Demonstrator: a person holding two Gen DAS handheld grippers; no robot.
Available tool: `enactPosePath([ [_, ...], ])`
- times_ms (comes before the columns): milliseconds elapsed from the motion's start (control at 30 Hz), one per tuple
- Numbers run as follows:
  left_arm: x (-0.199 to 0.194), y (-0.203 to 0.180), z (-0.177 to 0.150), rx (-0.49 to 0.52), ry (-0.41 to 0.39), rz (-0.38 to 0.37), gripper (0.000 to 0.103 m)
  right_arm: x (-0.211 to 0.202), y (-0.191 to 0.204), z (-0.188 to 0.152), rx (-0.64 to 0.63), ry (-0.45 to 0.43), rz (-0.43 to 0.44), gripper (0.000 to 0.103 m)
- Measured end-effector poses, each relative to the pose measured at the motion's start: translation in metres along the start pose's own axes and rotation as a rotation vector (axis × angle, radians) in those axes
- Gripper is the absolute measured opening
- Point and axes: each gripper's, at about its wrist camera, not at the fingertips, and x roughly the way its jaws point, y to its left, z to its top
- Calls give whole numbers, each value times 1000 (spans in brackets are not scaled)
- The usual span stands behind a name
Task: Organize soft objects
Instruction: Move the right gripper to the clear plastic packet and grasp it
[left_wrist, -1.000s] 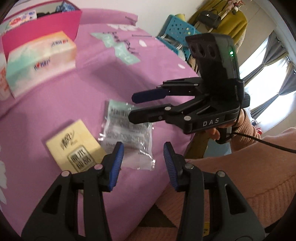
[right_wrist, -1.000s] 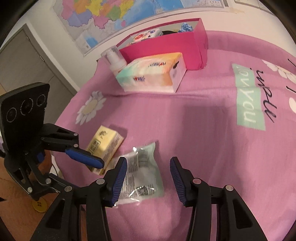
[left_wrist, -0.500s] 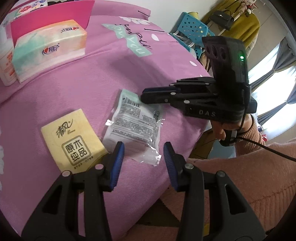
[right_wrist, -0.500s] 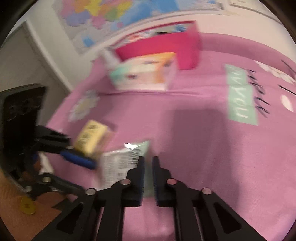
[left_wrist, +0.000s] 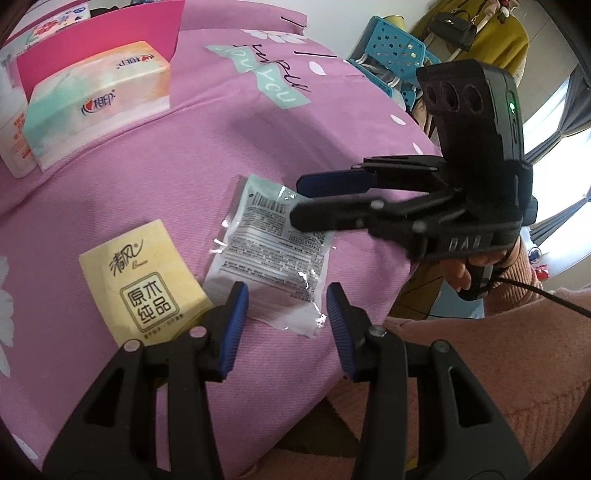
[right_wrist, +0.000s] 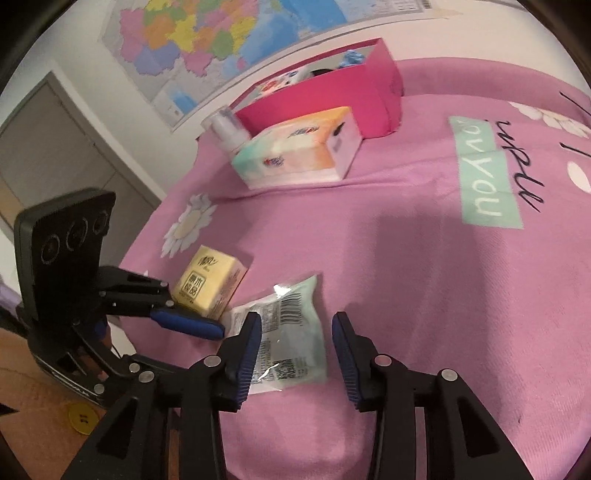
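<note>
A clear plastic packet (left_wrist: 269, 251) with printed text lies flat on the pink bedspread (left_wrist: 155, 184), near the bed's edge. A small yellow tissue pack (left_wrist: 144, 288) sits just left of it. My left gripper (left_wrist: 284, 314) hovers open over the packet's near corner, touching nothing. My right gripper (right_wrist: 295, 332) hangs above the packet (right_wrist: 291, 332) with its jaws opening; the pads do not press on it. In the left wrist view the right gripper (left_wrist: 297, 201) reaches in from the right over the packet's far end. The yellow pack (right_wrist: 210, 288) lies beyond the left gripper's blue finger.
A large pastel tissue pack (right_wrist: 295, 151) lies farther up the bed, in front of a pink box (right_wrist: 332, 96) holding several items. A white pump bottle (right_wrist: 229, 129) stands beside them. A blue perforated stool (left_wrist: 391, 51) stands past the bed. A peach sleeve (left_wrist: 480, 362) fills the lower right.
The right gripper snapped shut on nothing half a second ago and has spread apart again above the packet. The left gripper tilted slightly. Packet and yellow pack stayed put.
</note>
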Motion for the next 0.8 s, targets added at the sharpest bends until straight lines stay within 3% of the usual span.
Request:
enactPosePath([
  [133, -1, 0, -2, 2, 0, 45, 46, 8, 16, -2, -87, 24, -56, 51],
  [300, -4, 2, -5, -3, 2, 109, 46, 10, 22, -5, -132, 21, -98, 49],
  [467, -3, 0, -8, -12, 7, 103, 46, 10, 17, -5, -111, 8, -113, 38],
  [800, 4, -3, -6, -36, 16, 57, 51, 7, 12, -8, -46, -8, -61, 38],
])
